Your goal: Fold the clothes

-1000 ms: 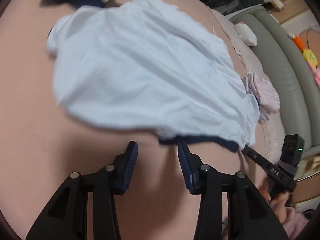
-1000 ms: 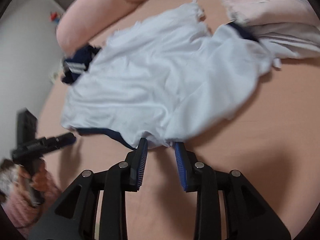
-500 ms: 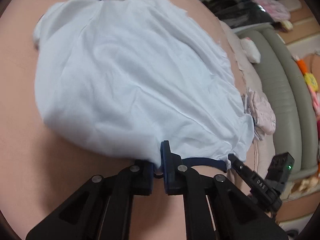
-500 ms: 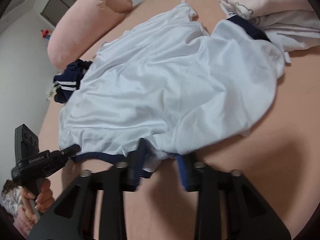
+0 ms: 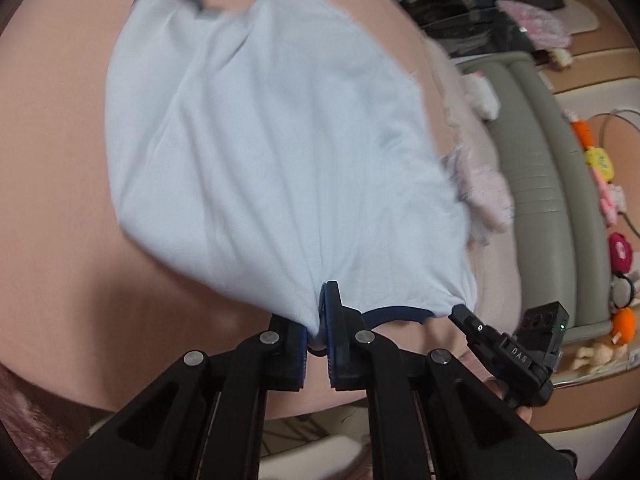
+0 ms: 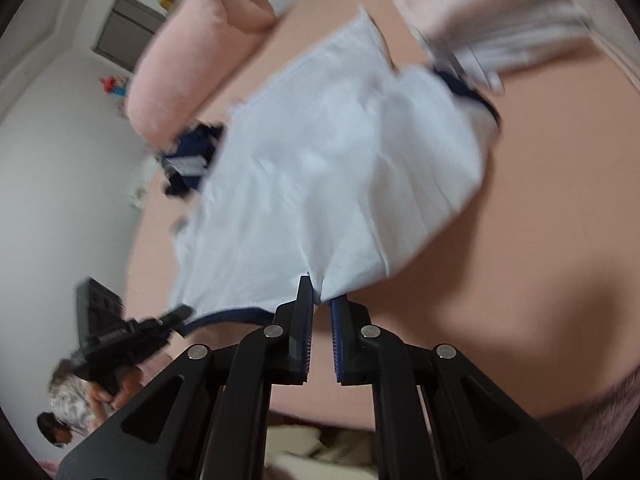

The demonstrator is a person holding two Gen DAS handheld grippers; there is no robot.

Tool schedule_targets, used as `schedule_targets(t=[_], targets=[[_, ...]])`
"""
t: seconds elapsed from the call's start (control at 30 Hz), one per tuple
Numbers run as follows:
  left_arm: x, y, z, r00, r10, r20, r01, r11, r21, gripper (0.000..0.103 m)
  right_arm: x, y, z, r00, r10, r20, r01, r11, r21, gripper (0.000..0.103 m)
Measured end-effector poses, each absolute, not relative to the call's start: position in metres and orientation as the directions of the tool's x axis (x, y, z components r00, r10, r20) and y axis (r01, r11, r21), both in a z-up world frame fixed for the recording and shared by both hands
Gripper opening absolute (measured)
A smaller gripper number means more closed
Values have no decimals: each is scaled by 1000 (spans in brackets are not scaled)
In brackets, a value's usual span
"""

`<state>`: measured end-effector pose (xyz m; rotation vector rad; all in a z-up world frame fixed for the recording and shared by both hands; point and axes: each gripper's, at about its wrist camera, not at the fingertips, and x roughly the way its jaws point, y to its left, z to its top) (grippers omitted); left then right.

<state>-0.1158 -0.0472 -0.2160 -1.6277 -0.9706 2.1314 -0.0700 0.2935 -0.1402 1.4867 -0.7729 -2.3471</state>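
A white T-shirt with a navy collar trim lies over a pink bed. My left gripper is shut on the shirt's near edge beside the collar and lifts it. My right gripper is shut on the same shirt at the other side of the collar. Each gripper shows in the other's view: the right one at the lower right, the left one at the lower left. The shirt hangs stretched from both grips.
A navy garment with white stripes lies at the shirt's far end beside a pink bolster pillow. Folded pink and white clothes are stacked at the far right. A grey sofa with plush toys stands beyond the bed.
Both grippers closed on the shirt's collar edge, from open a second ago. They have since lifted and pulled that edge up and toward me, stretching the shirt.
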Motion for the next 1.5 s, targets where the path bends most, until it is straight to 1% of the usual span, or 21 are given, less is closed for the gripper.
schedule_targets(t=[0.07, 0.13, 0.2, 0.23, 0.3, 0.37, 0.43, 0.47, 0.5, 0.7, 0.87, 0.93, 0.97, 1.07, 1.17, 1.2, 1.23, 1.27, 1.3, 1.37, 1.5], targets=[[-114, -49, -238, -295, 593, -749, 230, -717, -658, 10, -65, 291, -158, -408, -433, -804, -105, -852, 512, 10], [-114, -55, -243, -314, 608, -730, 259, -684, -682, 13, -64, 291, -170, -396, -436, -808, -134, -843, 521, 21], [-115, -59, -239, -343, 601, -722, 259, -678, -688, 19, -66, 292, -170, -415, -465, -782, -141, -816, 561, 42], [-117, -61, -236, -363, 582, -727, 255, -688, -679, 22, -69, 290, -166, -434, -464, -772, -134, -814, 565, 45], [-120, -65, -230, -402, 546, -735, 249, -707, -662, 35, -77, 284, -162, -463, -450, -764, -115, -824, 555, 68], [-126, -64, -233, -418, 566, -711, 260, -676, -690, 42, -87, 278, -171, -465, -402, -788, -118, -855, 506, 69], [-133, -59, -238, -412, 579, -704, 272, -659, -701, 37, -93, 276, -177, -470, -383, -795, -124, -863, 489, 64], [-134, -57, -236, -409, 567, -715, 264, -677, -687, 17, -94, 273, -174, -462, -387, -798, -106, -869, 483, 37], [-135, -55, -234, -406, 557, -724, 256, -692, -675, 5, -95, 270, -171, -452, -392, -801, -87, -875, 477, 8], [-120, -61, -201, -448, 602, -661, 187, -660, -728, 5, -77, 272, -149, -389, -675, -627, -55, -662, 747, 8], [-107, -61, -226, -384, 552, -740, 250, -710, -658, 5, -66, 276, -159, -383, -513, -768, -112, -799, 590, 11], [-108, -64, -244, -362, 563, -743, 309, -679, -666, 11, -64, 283, -168, -398, -457, -795, -151, -822, 548, 25], [-110, -66, -244, -379, 576, -724, 309, -659, -686, 17, -67, 283, -174, -387, -475, -790, -163, -809, 565, 39], [-117, -65, -235, -444, 589, -676, 265, -634, -727, 49, -73, 275, -177, -390, -530, -753, -143, -773, 618, 54], [-126, -51, -231, -453, 529, -717, 221, -713, -666, 43, -75, 256, -177, -402, -543, -737, -78, -782, 618, 59], [-127, -48, -231, -445, 520, -729, 211, -730, -650, 25, -77, 248, -179, -414, -518, -749, -63, -804, 591, 59], [-127, -45, -231, -437, 510, -741, 200, -748, -633, 14, -77, 243, -181, -434, -494, -753, -41, -824, 565, 58], [-128, -42, -231, -429, 503, -751, 190, -762, -619, 9, -78, 239, -181, -436, -465, -771, -23, -850, 526, 49], [-126, -43, -230, -421, 520, -743, 187, -752, -632, 8, -79, 234, -181, -437, -434, -788, -6, -874, 485, 30], [-120, -48, -224, -432, 528, -731, 189, -740, -646, 5, -86, 224, -179, -408, -438, -801, 29, -883, 468, 10], [-101, -70, -200, -466, 526, -712, 185, -729, -659, 4, -79, 235, -183, -331, -610, -720, -45, -752, 658, 7]])
